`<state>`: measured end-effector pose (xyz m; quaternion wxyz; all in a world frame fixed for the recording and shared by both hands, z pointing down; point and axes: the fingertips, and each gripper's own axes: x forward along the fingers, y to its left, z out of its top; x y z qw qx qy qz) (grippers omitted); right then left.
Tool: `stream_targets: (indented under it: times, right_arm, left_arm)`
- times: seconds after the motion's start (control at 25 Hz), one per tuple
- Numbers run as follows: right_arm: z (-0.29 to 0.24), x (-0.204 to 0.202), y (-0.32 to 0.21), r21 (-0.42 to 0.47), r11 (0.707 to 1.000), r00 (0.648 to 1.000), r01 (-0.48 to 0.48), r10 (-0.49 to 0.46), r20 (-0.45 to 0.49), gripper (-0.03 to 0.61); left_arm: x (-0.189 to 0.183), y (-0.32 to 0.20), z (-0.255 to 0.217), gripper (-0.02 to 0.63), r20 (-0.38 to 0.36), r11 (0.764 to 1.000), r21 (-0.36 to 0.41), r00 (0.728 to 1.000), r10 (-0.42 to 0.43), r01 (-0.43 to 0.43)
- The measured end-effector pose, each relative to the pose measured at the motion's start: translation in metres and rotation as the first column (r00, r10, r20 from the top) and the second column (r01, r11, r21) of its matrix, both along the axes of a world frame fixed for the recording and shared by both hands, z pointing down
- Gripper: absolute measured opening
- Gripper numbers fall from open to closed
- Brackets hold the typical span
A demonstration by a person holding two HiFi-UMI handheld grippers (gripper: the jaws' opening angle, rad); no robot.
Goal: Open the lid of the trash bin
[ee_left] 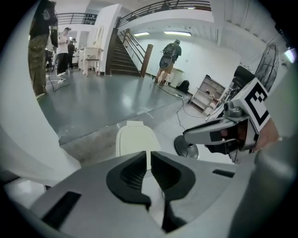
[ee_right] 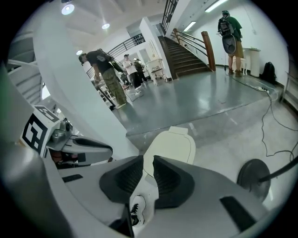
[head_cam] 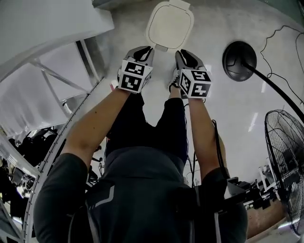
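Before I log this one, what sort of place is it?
Probably a large indoor hall used as a workshop or lab. It has a wide staircase with railings, a broad, glossy grey floor, and a big standing fan close by.

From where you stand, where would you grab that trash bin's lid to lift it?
Probably the near rim of the lid, coming down from above on this side. The tab on its far edge looks like a hinge, so the near side should swing up.
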<state>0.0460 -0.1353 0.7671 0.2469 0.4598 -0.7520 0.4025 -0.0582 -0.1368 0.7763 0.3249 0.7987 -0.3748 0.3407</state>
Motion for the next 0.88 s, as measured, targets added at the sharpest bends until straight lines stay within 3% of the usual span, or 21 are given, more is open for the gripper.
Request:
stream_targets:
  times: [0.16, 0.32, 0.88]
  right_arm:
    - [0.037, -0.011, 0.009, -0.043, 0.999, 1.0, 0.012, -0.012, -0.009, 0.08]
    - [0.071, -0.026, 0.02, -0.08, 0.996, 0.999, 0.034, -0.033, 0.006, 0.064]
    - [0.164, -0.041, 0.032, -0.139, 0.99, 0.999, 0.036, -0.035, 0.008, 0.041]
  left_arm:
    - [0.003, 0.009, 0.049, 0.026, 0.059, 0.996, -0.07, 0.996, 0.063, -0.059]
    - [-0.001, 0.013, 0.08, 0.017, 0.058, 0.991, -0.131, 0.998, 0.021, -0.013]
    - [0.019, 0.027, 0.161, 0.009, 0.047, 0.982, -0.172, 0.995, 0.083, -0.074]
